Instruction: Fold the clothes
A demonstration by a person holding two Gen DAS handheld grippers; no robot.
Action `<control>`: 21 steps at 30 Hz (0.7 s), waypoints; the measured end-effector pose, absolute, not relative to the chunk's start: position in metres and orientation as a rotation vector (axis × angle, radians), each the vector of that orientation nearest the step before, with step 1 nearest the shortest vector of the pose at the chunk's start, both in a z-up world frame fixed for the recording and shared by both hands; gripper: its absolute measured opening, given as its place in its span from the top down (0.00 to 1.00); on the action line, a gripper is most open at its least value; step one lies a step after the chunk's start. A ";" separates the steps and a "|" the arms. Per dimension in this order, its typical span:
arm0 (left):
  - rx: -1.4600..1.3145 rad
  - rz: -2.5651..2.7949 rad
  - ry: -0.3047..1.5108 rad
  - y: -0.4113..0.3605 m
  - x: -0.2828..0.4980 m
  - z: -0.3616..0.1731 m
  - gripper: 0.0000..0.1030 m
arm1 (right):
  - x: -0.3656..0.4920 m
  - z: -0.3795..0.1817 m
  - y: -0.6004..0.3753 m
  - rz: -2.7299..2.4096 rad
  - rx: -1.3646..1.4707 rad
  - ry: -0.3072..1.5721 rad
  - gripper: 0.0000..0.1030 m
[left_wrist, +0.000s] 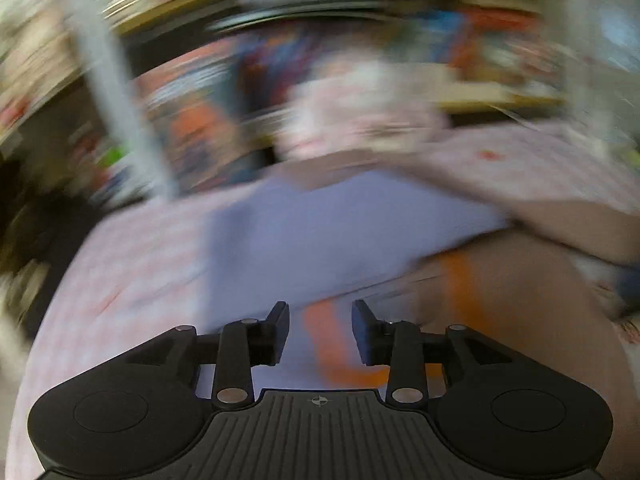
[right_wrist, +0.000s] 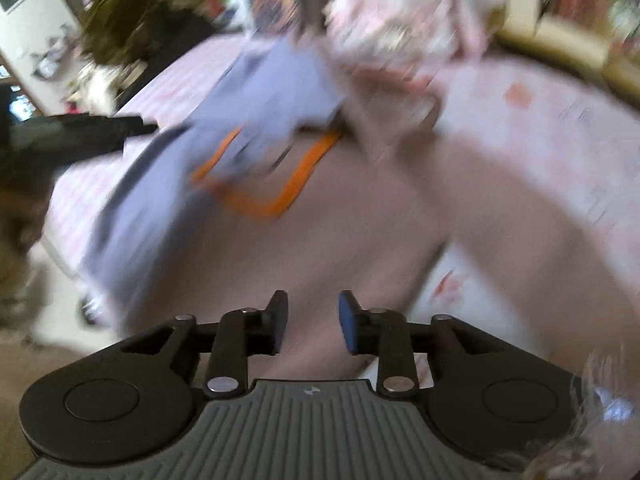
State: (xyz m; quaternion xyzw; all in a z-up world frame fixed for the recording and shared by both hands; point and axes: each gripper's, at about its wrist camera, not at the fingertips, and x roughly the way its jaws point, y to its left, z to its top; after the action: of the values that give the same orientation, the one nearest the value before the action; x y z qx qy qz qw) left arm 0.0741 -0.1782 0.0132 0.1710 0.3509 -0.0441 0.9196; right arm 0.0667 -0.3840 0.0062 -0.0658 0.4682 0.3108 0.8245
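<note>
Both views are motion-blurred. A pale lavender garment (left_wrist: 320, 232) lies on a pink patterned bed cover (left_wrist: 132, 264), overlapping a beige-pink garment with orange trim (left_wrist: 520, 300). My left gripper (left_wrist: 320, 330) hovers open above the seam where the two meet, nothing between its fingers. In the right wrist view the lavender garment (right_wrist: 256, 92) lies rumpled across the top of the beige garment (right_wrist: 304, 264), whose orange trim (right_wrist: 280, 196) forms a U shape. My right gripper (right_wrist: 313, 322) is open over the beige cloth. The left gripper's dark body (right_wrist: 80, 132) shows at the left.
A crumpled floral bundle (right_wrist: 400, 20) sits at the far end of the bed (right_wrist: 560, 128). Cluttered shelves (left_wrist: 360, 52) rise behind the bed. The bed's left edge drops to the floor (right_wrist: 36, 320), with dark objects (right_wrist: 132, 20) beyond.
</note>
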 end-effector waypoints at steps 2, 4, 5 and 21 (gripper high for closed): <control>0.510 -0.149 0.681 -0.214 0.082 0.000 0.66 | 0.073 0.009 -0.379 0.607 -0.198 0.939 0.60; 0.646 -0.191 0.638 -0.243 0.089 -0.012 0.66 | 0.078 0.005 -0.377 0.582 -0.253 0.917 0.54; 0.691 -0.199 0.624 -0.254 0.094 -0.018 0.66 | 0.080 0.003 -0.376 0.569 -0.281 0.905 0.52; 0.243 0.117 0.497 -0.123 0.118 0.053 0.95 | 0.170 -0.004 -0.405 0.335 -0.406 0.809 0.96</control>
State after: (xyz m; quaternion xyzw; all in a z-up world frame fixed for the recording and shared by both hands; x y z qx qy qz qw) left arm 0.1183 -0.1234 0.0531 0.1199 0.2452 0.0576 0.9603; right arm 0.1702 -0.4054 -0.0038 -0.1952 0.3891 0.1609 0.8858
